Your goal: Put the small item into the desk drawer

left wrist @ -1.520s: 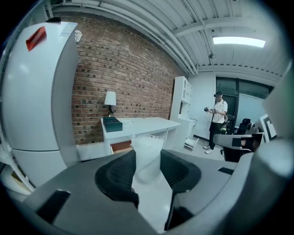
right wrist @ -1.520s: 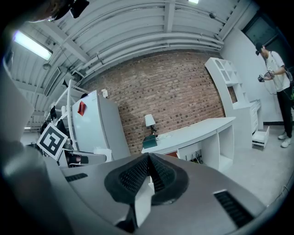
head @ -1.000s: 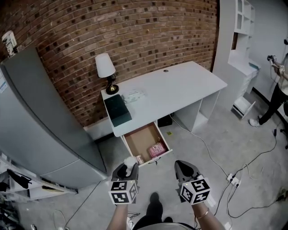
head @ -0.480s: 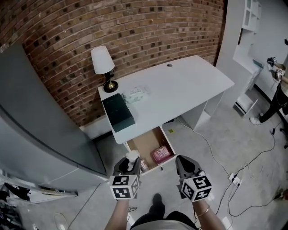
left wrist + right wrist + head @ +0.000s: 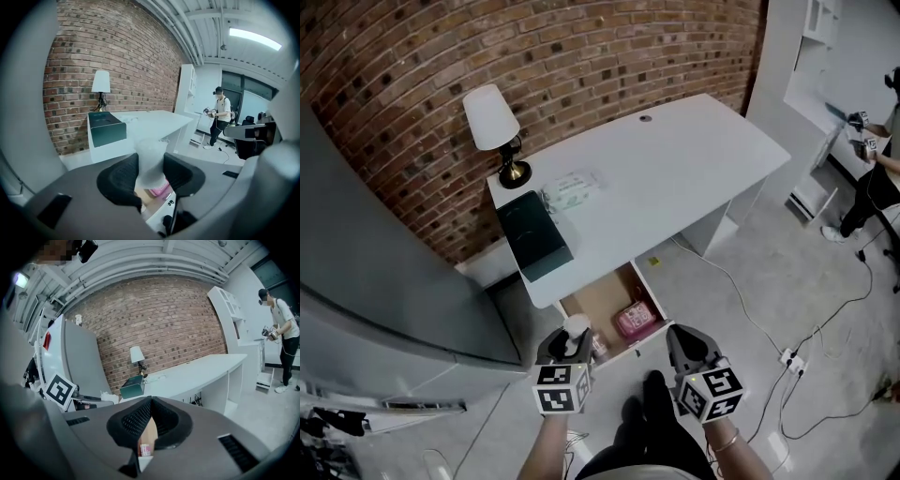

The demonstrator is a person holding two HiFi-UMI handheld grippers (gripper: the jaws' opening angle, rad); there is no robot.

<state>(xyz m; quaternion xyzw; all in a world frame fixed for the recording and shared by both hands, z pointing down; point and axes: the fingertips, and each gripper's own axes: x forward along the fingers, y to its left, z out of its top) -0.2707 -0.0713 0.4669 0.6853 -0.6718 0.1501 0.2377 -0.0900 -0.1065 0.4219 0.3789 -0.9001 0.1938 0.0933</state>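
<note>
A small white, cloudy item (image 5: pixel 575 326) (image 5: pixel 150 152) sits between the jaws of my left gripper (image 5: pixel 569 341) (image 5: pixel 151 168), which is shut on it. The gripper hovers just in front of the open desk drawer (image 5: pixel 596 299), at its near left corner. A pink packet (image 5: pixel 636 320) and a small pink-labelled thing (image 5: pixel 599 345) lie in the drawer. My right gripper (image 5: pixel 686 345) (image 5: pixel 151 403) hangs to the right of the drawer's front, with its jaws pressed together and nothing in them.
The white desk (image 5: pixel 675 178) carries a dark green box (image 5: pixel 532 236), a lamp (image 5: pixel 492 127) and a tissue pack (image 5: pixel 571 190). A grey cabinet (image 5: pixel 366 272) stands close on the left. Cables and a power strip (image 5: pixel 789 359) lie on the floor at right; a person (image 5: pixel 874 178) stands far right.
The desk and open drawer have drawn closer and shifted left in the head view. Both grippers keep the same pose, the left still shut on the white item.
</note>
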